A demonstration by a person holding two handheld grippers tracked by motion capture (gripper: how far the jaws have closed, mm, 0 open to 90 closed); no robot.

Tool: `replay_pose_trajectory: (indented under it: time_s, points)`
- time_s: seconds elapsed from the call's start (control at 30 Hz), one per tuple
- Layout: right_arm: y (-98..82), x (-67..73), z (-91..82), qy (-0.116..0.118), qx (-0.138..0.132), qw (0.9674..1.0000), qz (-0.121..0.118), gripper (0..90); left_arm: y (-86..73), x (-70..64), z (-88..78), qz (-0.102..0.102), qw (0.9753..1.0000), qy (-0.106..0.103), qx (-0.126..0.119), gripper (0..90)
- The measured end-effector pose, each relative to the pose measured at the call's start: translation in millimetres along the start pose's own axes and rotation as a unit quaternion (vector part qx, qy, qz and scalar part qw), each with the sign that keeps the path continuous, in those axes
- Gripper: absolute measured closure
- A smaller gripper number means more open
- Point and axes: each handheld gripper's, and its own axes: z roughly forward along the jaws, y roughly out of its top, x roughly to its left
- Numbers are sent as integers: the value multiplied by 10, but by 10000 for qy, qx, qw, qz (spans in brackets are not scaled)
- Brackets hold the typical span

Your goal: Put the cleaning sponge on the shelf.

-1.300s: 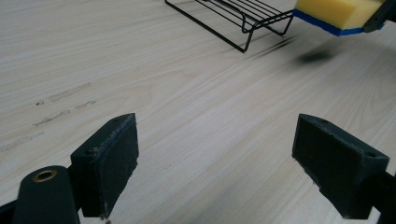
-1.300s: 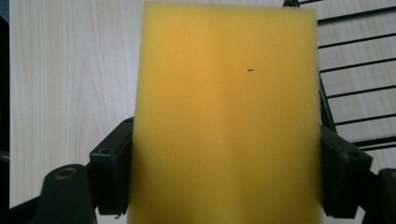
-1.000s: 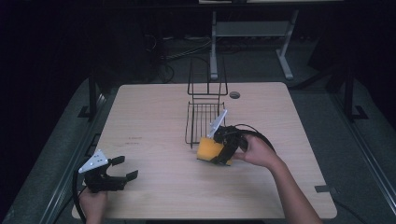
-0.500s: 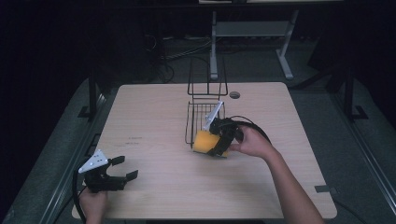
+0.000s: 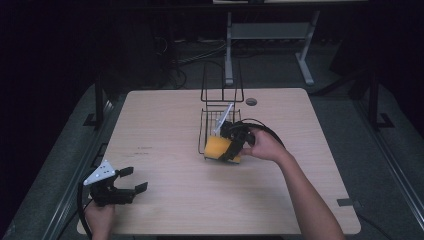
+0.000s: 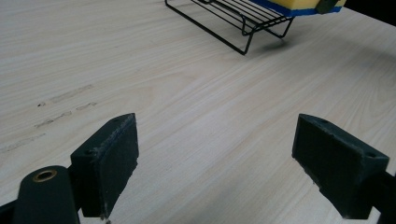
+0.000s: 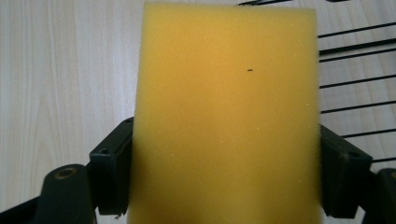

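Observation:
A yellow sponge [image 5: 218,147] with a blue underside is held in my right gripper [image 5: 231,148], whose jaws are shut on its two sides. In the right gripper view the sponge [image 7: 226,116] hangs partly over the black wire rack [image 7: 355,70]. The rack [image 5: 216,120] stands at mid-table, its low tray toward me and a tall wire back behind. The sponge sits at the tray's front edge. My left gripper [image 5: 131,181] rests near the table's front left corner, open, with bare wood between its pads [image 6: 109,154]. From there the rack [image 6: 233,18] and the sponge [image 6: 299,5] lie far ahead.
The light wooden table [image 5: 165,125] has a round cable hole [image 5: 251,102] at the back right. A black cable [image 5: 267,131] loops behind my right hand. A metal stand [image 5: 270,35] is on the floor beyond the table.
My right gripper has carried the sponge a little forward and left, up to the rack's front edge. The left gripper has stayed put.

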Motion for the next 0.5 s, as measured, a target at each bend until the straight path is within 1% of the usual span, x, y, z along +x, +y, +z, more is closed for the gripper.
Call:
replay_pose_trajectory:
  time_s: [0.1, 0.17, 0.4, 0.43, 0.5]
  points:
    - [19, -42, 19, -12, 31, 10000, 3, 213, 0, 1, -1, -2, 10000, -1, -1, 141]
    - [22, -71, 26, 21, -42, 10000, 19, 213, 0, 3, -1, 2, 10000, -1, 2, 141]
    - [-2, -184, 59, -15, -134, 9999, 99, 213, 1, 4, 7, 7, 10000, -10, 20, 141]
    - [3, -192, 64, -6, -106, 9999, 113, 213, 1, 3, 7, 7, 10000, -12, 19, 141]
    - [22, -211, 75, -53, -21, 10000, 68, 213, 1, 3, 7, 5, 10000, -11, 18, 141]
